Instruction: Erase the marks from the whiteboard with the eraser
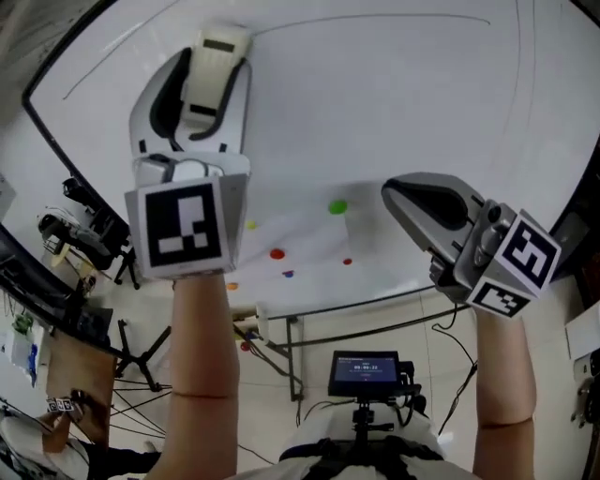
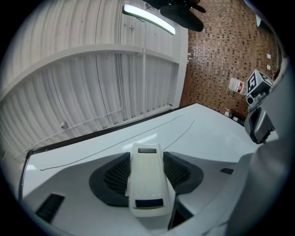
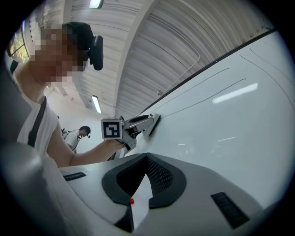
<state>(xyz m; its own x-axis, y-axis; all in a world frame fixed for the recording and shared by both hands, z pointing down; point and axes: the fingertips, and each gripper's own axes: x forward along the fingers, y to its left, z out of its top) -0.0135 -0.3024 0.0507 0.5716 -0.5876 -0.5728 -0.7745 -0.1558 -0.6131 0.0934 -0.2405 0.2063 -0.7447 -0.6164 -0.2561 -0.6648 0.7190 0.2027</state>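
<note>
A large whiteboard (image 1: 394, 103) fills the head view and carries thin dark pen lines (image 1: 375, 18). My left gripper (image 1: 208, 66) is shut on a cream block eraser (image 1: 216, 67), whose far end is at the board's upper left. In the left gripper view the eraser (image 2: 146, 184) sits between the dark pads (image 2: 113, 177), with pen lines (image 2: 115, 146) beyond it. My right gripper (image 1: 391, 192) hovers near the board's lower right, shut and holding nothing. In the right gripper view its pads (image 3: 161, 177) meet at the tips, and the left gripper (image 3: 138, 124) shows against the board.
Small coloured magnets, one green (image 1: 337, 207) and one red (image 1: 277, 253), dot the board's lower part. Below the board are its metal stand (image 1: 292, 352), a tripod-mounted screen (image 1: 364, 372) and more tripods (image 1: 141, 361) at the left. Another person (image 3: 83, 131) stands far off.
</note>
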